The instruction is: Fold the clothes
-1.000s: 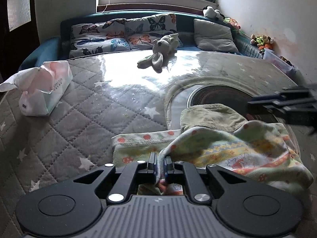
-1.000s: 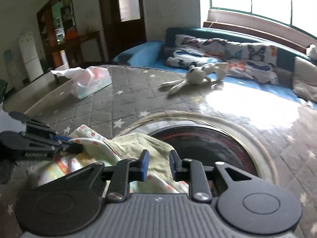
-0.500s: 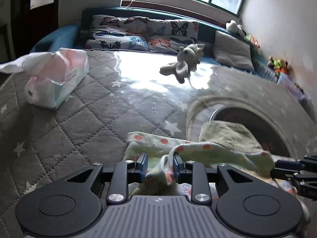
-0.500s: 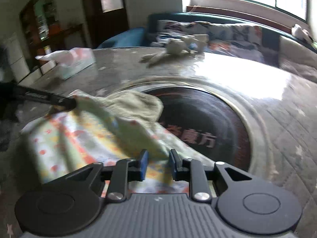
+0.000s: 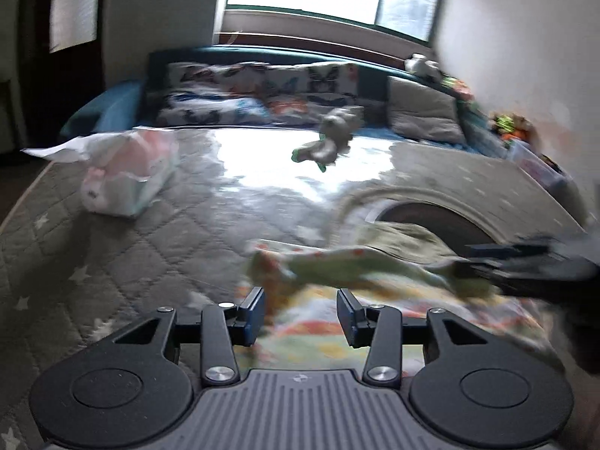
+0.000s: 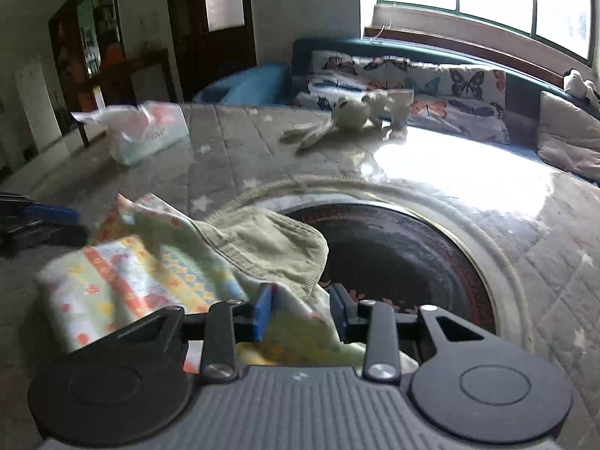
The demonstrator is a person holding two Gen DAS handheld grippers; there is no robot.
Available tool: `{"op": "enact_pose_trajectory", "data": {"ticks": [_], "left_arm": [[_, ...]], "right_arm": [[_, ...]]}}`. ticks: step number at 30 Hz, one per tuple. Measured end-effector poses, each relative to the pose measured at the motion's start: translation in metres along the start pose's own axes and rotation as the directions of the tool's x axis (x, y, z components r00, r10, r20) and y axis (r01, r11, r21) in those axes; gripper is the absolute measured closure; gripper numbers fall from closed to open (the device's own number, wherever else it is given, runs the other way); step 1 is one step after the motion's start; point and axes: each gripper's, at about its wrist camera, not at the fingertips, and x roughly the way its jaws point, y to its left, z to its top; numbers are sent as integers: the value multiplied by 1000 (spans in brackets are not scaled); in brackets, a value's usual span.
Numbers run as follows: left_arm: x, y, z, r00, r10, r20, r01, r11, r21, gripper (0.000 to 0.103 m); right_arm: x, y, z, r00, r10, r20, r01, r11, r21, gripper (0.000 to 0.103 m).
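A colourful patterned child's garment (image 5: 360,292) lies partly folded on the quilted table cover, with an olive green cloth (image 5: 408,240) behind it. My left gripper (image 5: 300,313) is open just above the garment's near left edge. My right gripper (image 6: 300,311) is open, with a fold of the garment (image 6: 157,273) loose between its fingers. The olive cloth (image 6: 270,243) lies just ahead of it. The right gripper also shows at the right of the left wrist view (image 5: 525,262), and the left gripper at the left edge of the right wrist view (image 6: 33,221).
A tissue pack (image 5: 127,176) sits at the far left of the table. A plush rabbit (image 5: 330,142) lies at the far middle. A dark round inset (image 6: 397,262) is in the table at the right. A sofa with butterfly cushions (image 6: 405,82) stands behind.
The left gripper, shut on the garment's edge a second ago, has opened wide and let it go. The right gripper has opened further. The garment has dropped flatter onto the table.
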Motion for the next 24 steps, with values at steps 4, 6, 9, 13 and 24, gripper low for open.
{"op": "enact_pose_trajectory", "data": {"ticks": [4, 6, 9, 13, 24], "left_arm": [[11, -25, -7, 996, -83, -43, 86, 995, 58, 60], [19, -36, -11, 993, -104, -64, 109, 990, 86, 60], [28, -50, -19, 990, -112, -88, 124, 982, 141, 60], [30, -55, -24, 989, -117, -88, 130, 980, 154, 60], [31, -52, -23, 980, -161, -114, 174, 979, 110, 60]], "right_arm": [[20, -4, 7, 999, -24, -21, 24, 1000, 7, 68], [18, -7, 11, 999, -33, -8, 33, 999, 14, 68], [10, -9, 15, 999, -35, 15, 34, 999, 11, 68], [1, -3, 18, 999, -5, 37, 6, 1000, -20, 68], [42, 16, 28, 999, 26, -31, -26, 999, -25, 69]]}}
